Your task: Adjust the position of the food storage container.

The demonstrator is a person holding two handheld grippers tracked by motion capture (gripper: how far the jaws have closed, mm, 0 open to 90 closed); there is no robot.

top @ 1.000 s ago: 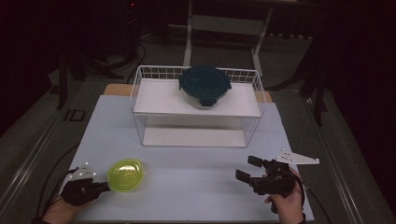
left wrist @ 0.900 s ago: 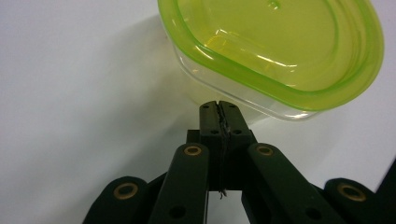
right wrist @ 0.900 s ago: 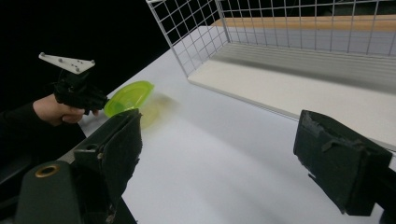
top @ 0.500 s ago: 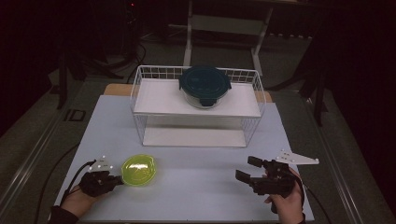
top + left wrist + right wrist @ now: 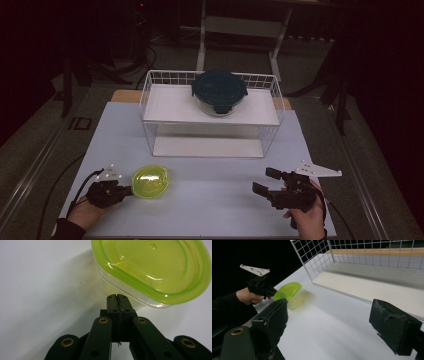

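Left gripper (image 5: 127, 190) closed (empty), right gripper (image 5: 266, 181) agape

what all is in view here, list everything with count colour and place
small container: 1, clear with a yellow-green lid, near left of the table, tilted at the left gripper's tip
round container: 1, clear with a dark teal clip lid, on the rack's top shelf
wire rack: 1, white, two white shelves, at the table's far middle
table: 1, white top
frame: 1, pale, on the floor behind the table
left gripper: 1, black, near left, fingers shut, beside the small container
right gripper: 1, black, near right, fingers apart, nothing between them
hands: 2, at the table's near edge
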